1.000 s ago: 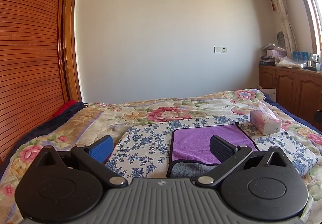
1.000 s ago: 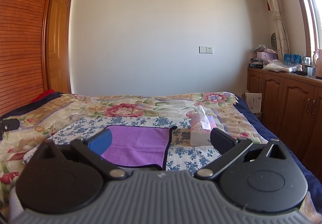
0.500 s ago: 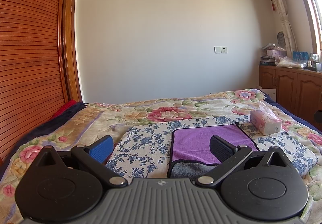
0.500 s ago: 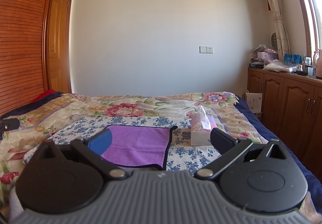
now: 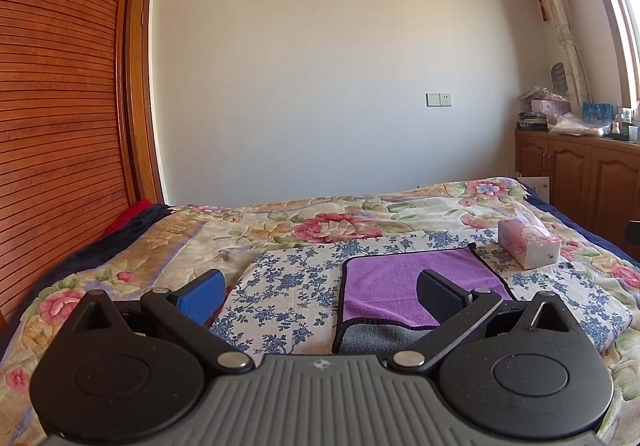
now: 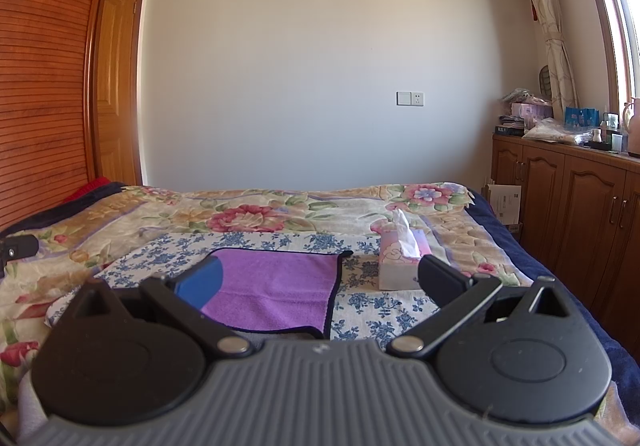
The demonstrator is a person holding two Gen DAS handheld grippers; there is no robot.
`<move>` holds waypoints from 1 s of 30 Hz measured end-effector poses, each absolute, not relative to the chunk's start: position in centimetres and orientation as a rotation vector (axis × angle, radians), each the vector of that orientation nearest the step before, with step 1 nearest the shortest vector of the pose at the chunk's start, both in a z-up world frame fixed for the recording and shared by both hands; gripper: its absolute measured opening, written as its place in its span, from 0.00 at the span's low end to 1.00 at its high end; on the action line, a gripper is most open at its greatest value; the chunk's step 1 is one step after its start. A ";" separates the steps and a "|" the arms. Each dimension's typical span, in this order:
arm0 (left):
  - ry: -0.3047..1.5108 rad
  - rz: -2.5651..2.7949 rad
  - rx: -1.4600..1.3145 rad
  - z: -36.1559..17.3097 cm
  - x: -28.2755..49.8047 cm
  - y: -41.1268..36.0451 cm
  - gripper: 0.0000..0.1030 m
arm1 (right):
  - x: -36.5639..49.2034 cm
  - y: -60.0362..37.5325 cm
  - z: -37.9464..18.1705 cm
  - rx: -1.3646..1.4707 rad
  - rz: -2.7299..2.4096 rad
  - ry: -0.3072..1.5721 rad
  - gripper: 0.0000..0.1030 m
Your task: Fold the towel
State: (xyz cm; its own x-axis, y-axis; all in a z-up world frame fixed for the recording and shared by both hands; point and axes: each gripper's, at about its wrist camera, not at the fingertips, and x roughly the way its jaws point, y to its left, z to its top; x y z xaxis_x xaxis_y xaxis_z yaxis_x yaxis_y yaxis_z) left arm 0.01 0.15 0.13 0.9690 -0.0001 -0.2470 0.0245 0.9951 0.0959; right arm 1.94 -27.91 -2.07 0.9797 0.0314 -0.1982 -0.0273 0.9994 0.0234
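Observation:
A purple towel (image 5: 384, 282) with a dark border and a grey underside lies flat on a blue-flowered cloth (image 5: 292, 286) on the bed. In the left wrist view it is right of centre, and my left gripper (image 5: 320, 296) is open and empty just in front of its near left edge. In the right wrist view the towel (image 6: 276, 286) lies left of centre. My right gripper (image 6: 316, 282) is open and empty over its near right corner. The towel's near edge is hidden behind both gripper bodies.
A pink tissue box (image 6: 400, 266) stands right of the towel, also in the left wrist view (image 5: 528, 246). A floral bedspread (image 5: 320, 221) covers the bed. A wooden slatted wall (image 5: 60, 125) is on the left, and wooden cabinets (image 6: 580, 205) on the right.

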 end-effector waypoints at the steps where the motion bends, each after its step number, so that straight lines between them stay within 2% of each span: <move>1: 0.249 -0.012 0.099 0.1 0.0 0.1 1.00 | 1.9 -27.9 -2.1 0.021 0.030 0.200 1.00; 30: 0.252 -0.013 0.104 0.0 0.0 0.3 1.00 | 1.9 -27.9 -1.9 0.021 0.030 0.201 1.00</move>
State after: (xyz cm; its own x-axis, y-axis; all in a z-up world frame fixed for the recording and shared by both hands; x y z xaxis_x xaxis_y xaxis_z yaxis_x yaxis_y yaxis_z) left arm 0.01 0.35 0.01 0.9684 -0.0003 -0.2495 0.0263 0.9945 0.1010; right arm 1.91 -27.92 -1.86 0.9794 0.0322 -0.1991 -0.0280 0.9993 0.0237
